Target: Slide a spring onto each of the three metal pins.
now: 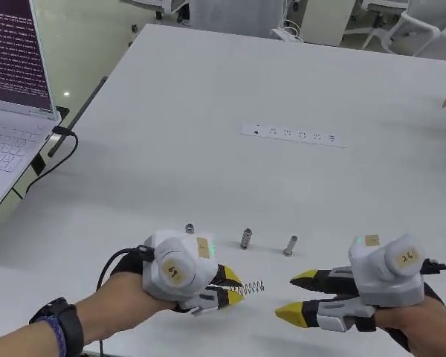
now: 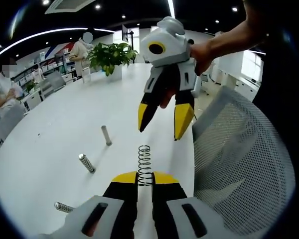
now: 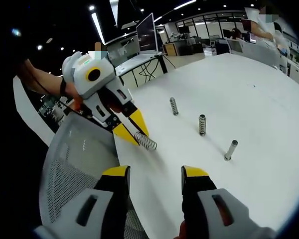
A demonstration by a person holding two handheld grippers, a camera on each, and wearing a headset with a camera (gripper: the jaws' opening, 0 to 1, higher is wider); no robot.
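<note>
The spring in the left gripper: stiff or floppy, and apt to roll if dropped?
Probably light and fairly stiff: the spring, pinched at one end by the left gripper, sticks straight out without sagging. Its open wire coils would likely squash if pushed endwise. Round and thin, it may roll on the smooth table.

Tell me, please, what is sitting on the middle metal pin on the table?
A spring sits around the middle pin, standing upright on the table. Its coils cover the shaft, so little of the pin itself can be seen.
</note>
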